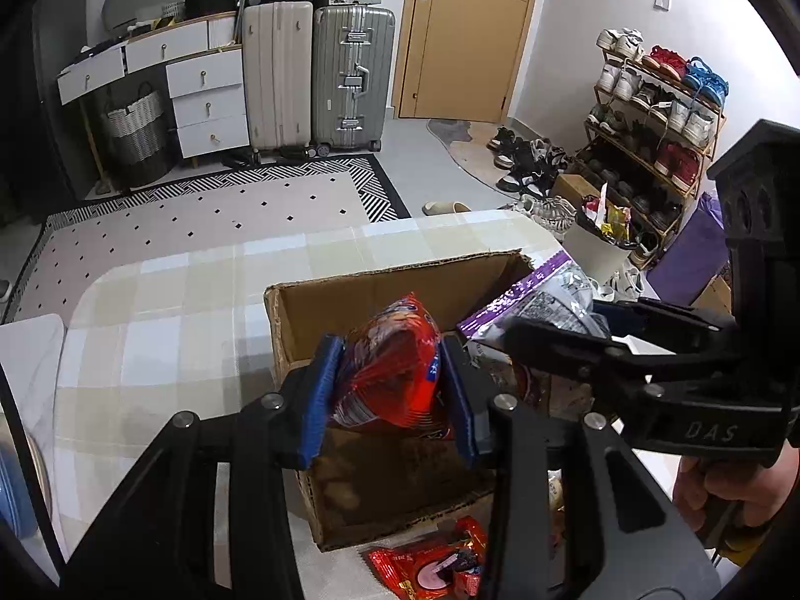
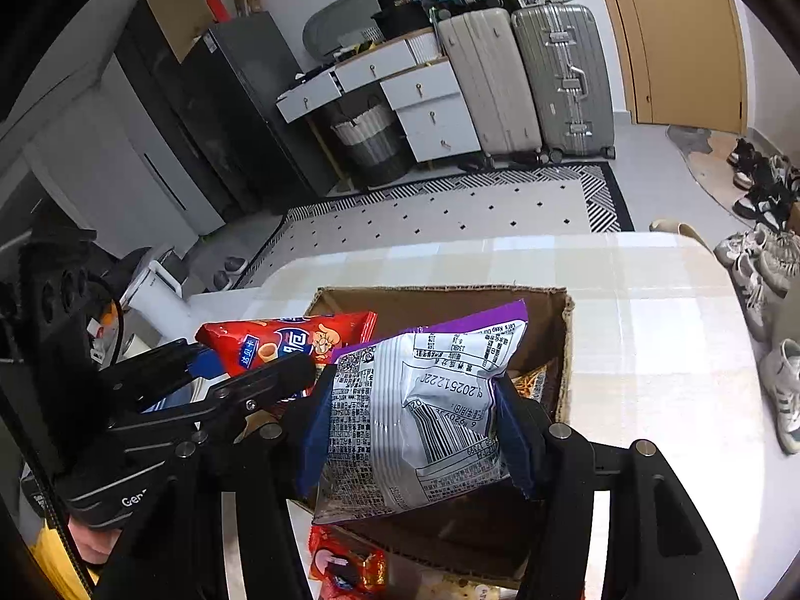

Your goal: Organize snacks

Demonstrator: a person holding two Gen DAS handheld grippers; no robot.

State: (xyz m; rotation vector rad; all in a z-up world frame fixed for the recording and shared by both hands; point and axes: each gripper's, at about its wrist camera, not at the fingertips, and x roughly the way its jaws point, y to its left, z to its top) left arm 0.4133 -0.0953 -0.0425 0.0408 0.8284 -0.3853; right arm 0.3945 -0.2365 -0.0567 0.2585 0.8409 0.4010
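Note:
An open cardboard box (image 1: 375,280) stands on the checked tablecloth. My left gripper (image 1: 390,390) is shut on a red snack bag (image 1: 395,350), its blue pads squeezing both sides, just above the box's left half. To its right, my right gripper (image 2: 410,425) is shut on a silver and purple snack bag (image 2: 425,400), held over the same box (image 2: 440,292). The two bags hang side by side: the right wrist view shows the red bag (image 2: 290,340) and the left gripper (image 2: 240,370) on the left. Some snacks lie deep in the box, partly hidden.
Another red snack packet (image 1: 430,565) lies on the table (image 1: 175,300) in front of the box. Beyond the table are a patterned rug (image 1: 225,210), two suitcases (image 1: 350,80), white drawers (image 1: 205,95), a shoe rack (image 1: 650,115) and a full waste bin (image 1: 595,245).

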